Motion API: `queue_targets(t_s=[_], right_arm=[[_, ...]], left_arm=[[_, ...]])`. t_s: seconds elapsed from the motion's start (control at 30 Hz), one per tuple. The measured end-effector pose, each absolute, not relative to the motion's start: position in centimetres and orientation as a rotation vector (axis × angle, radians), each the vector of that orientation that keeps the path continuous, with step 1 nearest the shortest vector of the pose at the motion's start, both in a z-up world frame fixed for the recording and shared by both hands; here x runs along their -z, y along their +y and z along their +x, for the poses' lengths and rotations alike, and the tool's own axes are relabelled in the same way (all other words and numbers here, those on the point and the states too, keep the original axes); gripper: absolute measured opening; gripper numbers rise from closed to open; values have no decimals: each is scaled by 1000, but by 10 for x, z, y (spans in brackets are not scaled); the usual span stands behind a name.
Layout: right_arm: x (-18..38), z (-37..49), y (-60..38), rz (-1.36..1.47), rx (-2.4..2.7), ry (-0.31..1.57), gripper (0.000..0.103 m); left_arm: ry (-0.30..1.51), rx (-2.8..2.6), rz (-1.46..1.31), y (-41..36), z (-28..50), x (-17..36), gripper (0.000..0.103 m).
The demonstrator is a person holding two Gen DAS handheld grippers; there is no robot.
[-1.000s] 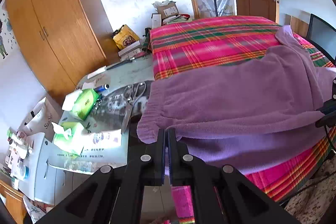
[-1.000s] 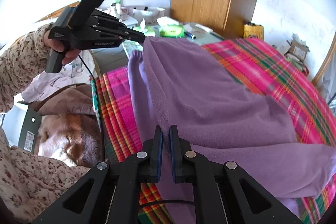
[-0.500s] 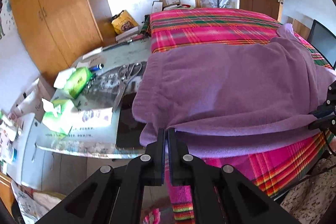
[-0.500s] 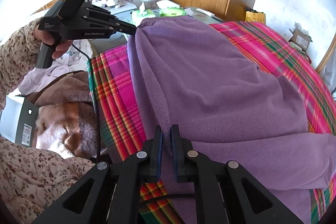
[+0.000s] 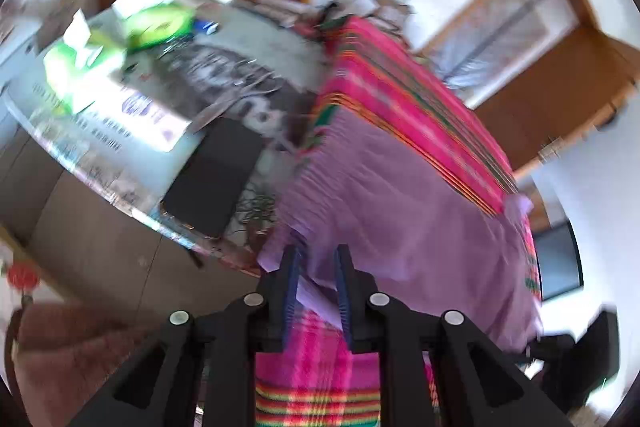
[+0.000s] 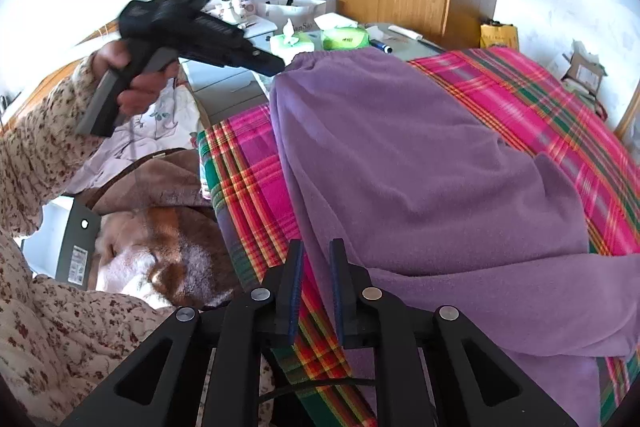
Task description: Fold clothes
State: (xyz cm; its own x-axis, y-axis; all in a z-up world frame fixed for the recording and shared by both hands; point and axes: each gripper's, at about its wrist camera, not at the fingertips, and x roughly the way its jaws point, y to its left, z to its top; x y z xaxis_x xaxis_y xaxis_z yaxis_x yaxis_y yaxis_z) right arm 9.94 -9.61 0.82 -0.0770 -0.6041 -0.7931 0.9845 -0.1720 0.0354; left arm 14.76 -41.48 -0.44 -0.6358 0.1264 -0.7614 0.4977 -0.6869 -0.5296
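Across the pink plaid bedspread lies the folded purple fleece garment, its gathered edge near the cluttered desk. Left gripper has just been opening, its jaws narrowly parted around the garment's corner without pinching. Right gripper has likewise been opening, the garment's edge just beside its gap.

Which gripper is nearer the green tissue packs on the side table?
Left. The left gripper is at the purple garment's far end, just beside the green tissue packs. The right gripper is at the garment's near end, its whole length away.
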Motion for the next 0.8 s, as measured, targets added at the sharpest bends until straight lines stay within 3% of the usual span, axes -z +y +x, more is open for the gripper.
queue_targets(t_s=[0.3, 0.4, 0.47, 0.8], right_arm=[[-7, 84, -95, 842, 1675, 564, 14], [-6, 81, -94, 849, 1684, 547, 15], [-5, 80, -94, 850, 1688, 539, 15], [0, 81, -99, 854, 1675, 522, 15]], left_arm=[[1308, 2247, 1184, -429, 144, 20, 24], [1463, 2159, 1136, -435, 158, 28, 27], [1573, 2077, 1108, -436, 169, 34, 34], [1878, 1954, 1018, -446, 165, 54, 50]])
